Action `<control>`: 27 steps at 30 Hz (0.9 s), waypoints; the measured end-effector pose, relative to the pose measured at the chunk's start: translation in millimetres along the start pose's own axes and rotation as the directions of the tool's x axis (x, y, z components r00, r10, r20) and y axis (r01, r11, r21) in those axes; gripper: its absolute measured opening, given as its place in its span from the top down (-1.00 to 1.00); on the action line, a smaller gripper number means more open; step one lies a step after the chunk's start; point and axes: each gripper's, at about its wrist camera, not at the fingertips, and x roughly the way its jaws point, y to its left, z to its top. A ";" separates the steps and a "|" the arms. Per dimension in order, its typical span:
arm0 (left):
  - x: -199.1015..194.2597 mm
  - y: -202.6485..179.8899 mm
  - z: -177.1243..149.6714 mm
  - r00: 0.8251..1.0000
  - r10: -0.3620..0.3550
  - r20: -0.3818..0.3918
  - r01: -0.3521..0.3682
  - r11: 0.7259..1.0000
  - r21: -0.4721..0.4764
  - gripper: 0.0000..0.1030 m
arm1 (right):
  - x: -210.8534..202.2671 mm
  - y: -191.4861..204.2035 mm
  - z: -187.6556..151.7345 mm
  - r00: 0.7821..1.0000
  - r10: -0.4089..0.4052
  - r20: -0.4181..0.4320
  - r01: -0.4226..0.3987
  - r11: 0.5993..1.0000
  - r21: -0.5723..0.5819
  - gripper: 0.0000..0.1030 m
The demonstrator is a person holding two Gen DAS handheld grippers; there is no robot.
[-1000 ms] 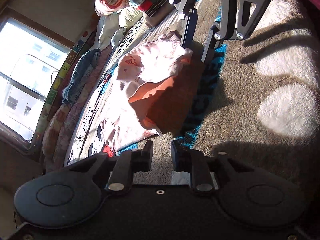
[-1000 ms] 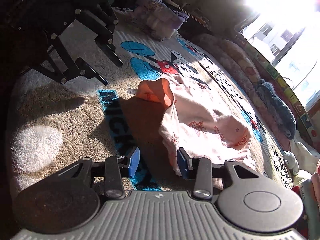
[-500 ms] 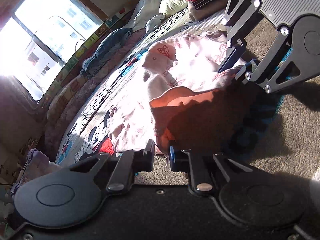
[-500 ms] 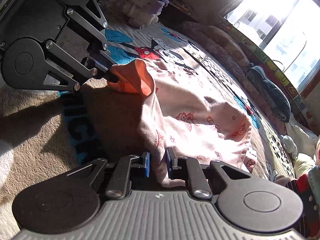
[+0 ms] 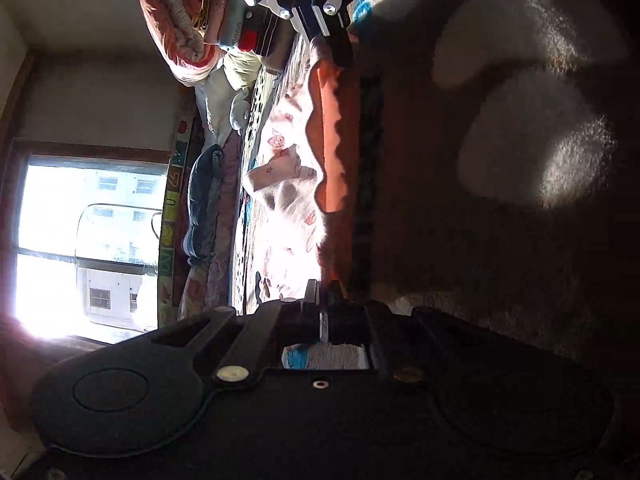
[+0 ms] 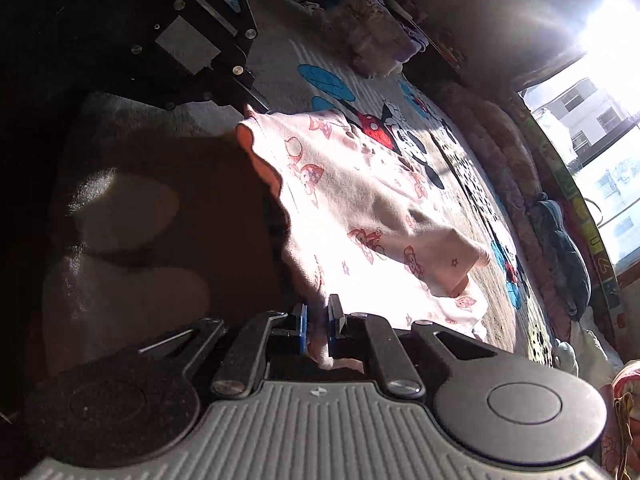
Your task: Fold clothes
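Where a second ago both tools hovered apart from the cloth with fingers spread, the left hand-held gripper (image 5: 323, 305) and the right hand-held gripper (image 6: 316, 324) are now each clamped on one end of the same edge of the pale pink cartoon-print cotton garment (image 6: 360, 216), and that edge has come up off the floor. It runs stretched between them, the rest draping down toward the beige cartoon-mouse carpet (image 6: 404, 132), a sleeve jutting out on the window side. Both tools sit low, pointing at each other along the lifted hem. Shadowed bare carpet lies on the near side; stacked folded clothes (image 5: 248, 36) and a blue bundle (image 5: 202, 200) line the wall under the bright window (image 5: 88, 240)
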 end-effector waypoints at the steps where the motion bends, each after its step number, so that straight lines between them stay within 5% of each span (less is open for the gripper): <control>1: -4.4 -5.2 0.3 1.000 -0.007 -0.001 0.007 1.000 0.008 0.97 | 2.5 8.8 0.0 1.000 0.001 -0.021 -0.001 1.000 -0.024 0.79; 3: -12.9 -16.2 1.2 0.999 -0.043 -0.009 0.043 0.999 0.023 0.97 | 8.0 26.4 -0.5 0.998 -0.003 -0.066 -0.002 0.997 -0.072 0.58; 6: -25.7 -21.2 2.4 0.993 -0.115 -0.020 0.115 0.993 -0.009 0.88 | 1.9 35.6 1.2 0.998 -0.025 -0.059 0.023 0.999 -0.042 0.56; 11: -34.5 16.6 -4.4 0.978 -0.198 -0.067 0.174 0.949 -0.262 0.79 | -27.5 12.1 -2.0 1.000 -0.003 0.009 0.001 0.969 0.248 0.23; 14: -38.2 47.2 -6.8 0.973 -0.213 -0.090 0.156 0.893 -0.423 0.41 | -42.9 -9.7 -14.6 0.997 -0.002 0.074 -0.035 0.868 0.495 0.14; 16: -40.7 68.0 -5.2 0.973 -0.210 -0.097 0.129 0.841 -0.525 0.13 | -50.8 -25.2 -33.6 0.989 0.002 0.148 -0.105 0.714 0.692 0.05; 18: -40.3 87.7 -4.5 0.969 -0.224 -0.105 0.109 0.767 -0.632 -0.03 | -55.8 -36.4 -58.8 0.972 -0.015 0.233 -0.196 0.492 0.848 -0.10; 22: -19.1 117.1 -5.7 0.945 -0.323 -0.044 0.143 0.532 -0.835 -0.12 | -48.6 -34.4 -112.2 0.920 -0.114 0.374 -0.374 0.027 0.927 -0.10; 24: -15.9 121.3 -7.1 0.938 -0.345 -0.043 0.115 0.425 -0.898 -0.12 | -44.9 -27.7 -122.5 0.901 -0.159 0.403 -0.416 -0.056 0.908 -0.13; 27: -8.0 128.7 -24.8 0.931 -0.365 -0.004 0.075 0.200 -0.977 -0.07 | -37.5 -16.1 -135.1 0.874 -0.210 0.439 -0.470 -0.130 0.873 -0.13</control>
